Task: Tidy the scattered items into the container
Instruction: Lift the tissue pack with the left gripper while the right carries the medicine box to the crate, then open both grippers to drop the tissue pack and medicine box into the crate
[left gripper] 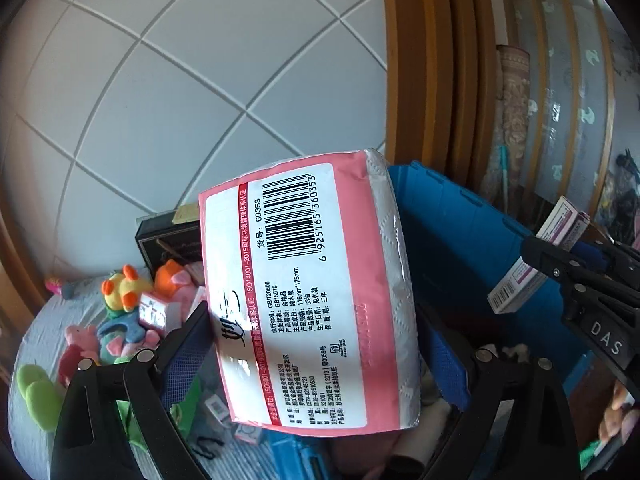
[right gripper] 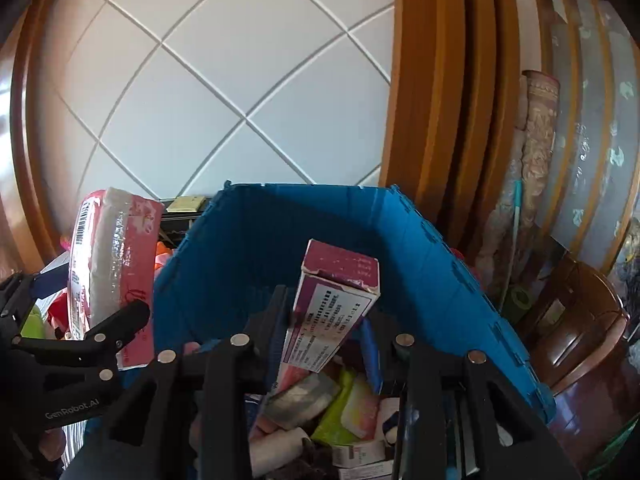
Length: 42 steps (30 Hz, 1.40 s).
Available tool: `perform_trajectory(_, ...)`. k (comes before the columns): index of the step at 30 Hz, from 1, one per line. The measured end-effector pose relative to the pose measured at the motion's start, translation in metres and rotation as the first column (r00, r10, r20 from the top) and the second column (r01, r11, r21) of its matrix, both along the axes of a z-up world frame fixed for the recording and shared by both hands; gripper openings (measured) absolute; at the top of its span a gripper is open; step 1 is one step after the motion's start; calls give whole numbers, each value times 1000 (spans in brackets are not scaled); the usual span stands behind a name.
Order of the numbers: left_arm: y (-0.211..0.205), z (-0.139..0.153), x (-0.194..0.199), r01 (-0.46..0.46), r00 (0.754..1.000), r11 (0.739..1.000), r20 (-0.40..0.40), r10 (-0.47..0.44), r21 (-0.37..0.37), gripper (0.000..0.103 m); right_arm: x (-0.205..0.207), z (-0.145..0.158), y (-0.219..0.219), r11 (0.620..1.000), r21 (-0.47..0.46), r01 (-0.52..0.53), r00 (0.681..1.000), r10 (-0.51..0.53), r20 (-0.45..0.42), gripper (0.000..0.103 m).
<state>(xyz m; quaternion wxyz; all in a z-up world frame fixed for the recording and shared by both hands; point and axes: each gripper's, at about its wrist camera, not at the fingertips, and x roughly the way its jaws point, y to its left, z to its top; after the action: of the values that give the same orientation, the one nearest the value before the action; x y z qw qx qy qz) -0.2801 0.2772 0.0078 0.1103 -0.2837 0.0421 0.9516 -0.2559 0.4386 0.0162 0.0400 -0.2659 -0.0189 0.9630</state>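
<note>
My left gripper (left gripper: 316, 360) is shut on a pink tissue pack (left gripper: 304, 280) with a white barcode label, holding it up beside the left wall of the blue crate (left gripper: 460, 236). In the right wrist view that same pack (right gripper: 116, 256) hangs left of the crate (right gripper: 260, 248). My right gripper (right gripper: 324, 332) is shut on a maroon and white carton (right gripper: 332, 300), tilted upright over the crate's open top. The left wrist view shows the carton (left gripper: 560, 224) at far right. Several packs and small boxes (right gripper: 344, 400) lie inside the crate.
Plush toys (left gripper: 120, 292) and a small box are scattered on a grey cloth at left, with a black box (left gripper: 160, 240) behind them. A white tiled wall panel is behind. A wooden frame, a rolled carpet (right gripper: 536, 160) and dark wooden furniture (right gripper: 580, 344) stand right of the crate.
</note>
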Motion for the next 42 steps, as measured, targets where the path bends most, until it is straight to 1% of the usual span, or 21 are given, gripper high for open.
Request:
perform_trajectory(3,27,-11,-5,33,996,999,81,-33,-4,96,1,-15,25,1000,-12,25,999,-25,30,33)
perform_trajectory(5,38,-19,-8,49,992,999,115,-46,-24,96,-1,-23,36,999,-23,32,999,-31,44,33)
perform_trajectory(9,55,-29,-9,44,990,996,140,-33,-74,97,0,-36,45,999,-29,40,996,-38,75,33)
perform_trajectory(12,61,-37,-11,42,989,995,147,-27,-96,98,-5,-44,48,998,-31,56,994,-52,96,33)
perform_trajectory(13,61,-37,-11,33,989,994,145,-18,-101,98,-7,-45,50,997,-31,64,993,-61,98,38)
perform_trajectory(14,60,-37,-11,24,991,994,137,-9,-108,98,-7,-46,52,997,-32,73,993,-69,100,53)
perform_trajectory(15,61,-37,-10,22,991,993,131,-6,-116,98,-9,-47,54,996,-33,82,992,-78,101,63)
perform_trajectory(16,62,-36,-9,24,992,993,127,-8,-117,98,-9,-48,56,996,-31,89,991,-85,99,80)
perform_trajectory(17,61,-36,-9,26,992,993,125,-11,-117,98,-9,-48,57,995,-31,91,991,-88,96,82)
perform_trajectory(28,57,-39,-5,19,992,993,130,-4,-117,98,-4,-48,65,994,-55,97,992,-92,92,82)
perform_trajectory(30,53,-38,-4,22,992,994,127,-9,-104,98,-2,-47,66,993,-60,102,991,-96,89,85)
perform_trajectory(32,49,-37,-1,19,993,995,121,-8,-94,98,0,-46,66,993,-63,104,992,-98,84,89)
perform_trajectory(34,44,-34,2,15,994,996,111,-6,-84,98,2,-44,63,993,-66,101,992,-96,80,90)
perform_trajectory(36,36,-32,6,2,995,997,98,6,-75,98,5,-42,57,993,-71,90,994,-86,69,91)
perform_trajectory(38,22,-29,11,-27,996,998,84,32,-65,98,9,-38,47,995,-74,70,996,-67,51,94)
perform_trajectory(42,-18,-24,21,-105,992,994,66,108,-41,98,16,-25,12,995,-97,-24,1000,23,-11,95)
